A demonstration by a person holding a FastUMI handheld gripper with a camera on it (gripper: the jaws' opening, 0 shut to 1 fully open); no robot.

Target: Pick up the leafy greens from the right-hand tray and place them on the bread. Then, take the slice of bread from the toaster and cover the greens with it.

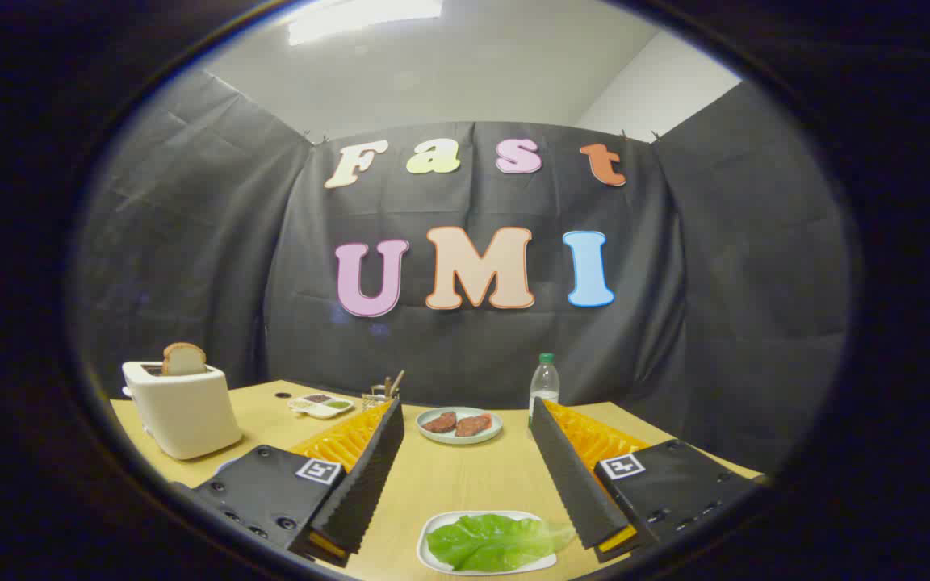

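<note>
A: Far left of the counter [441, 484]?
B: Toaster [182, 415], pale, near the edge. One bread slice [183, 358] stands upright in its slot, top half showing.

A: Moving right from there?
B: Small divided dish [320, 405] with dark and green contents; too small to tell what. Just beside it a clear holder [379, 395] with sticks poking up.

A: Tongs [465, 472]?
B: Wide open, holding nothing. Left finger [364, 480] and right finger [574, 476] well apart, bare counter between them.

A: Beyond the fingers?
B: Round plate [434, 436] carrying two brown patties [457, 423], side by side, roughly centred between the tips. Right of it a clear bottle [544, 387], green cap, upright, just behind the right fingertip.

A: The greens?
B: One leaf of greens [497, 542] lies flat on a white tray [431, 541], low between the fingers, nearer the right one. The leaf's right end hangs over the tray rim and reaches the right finger's base; contact cannot be told.
</note>
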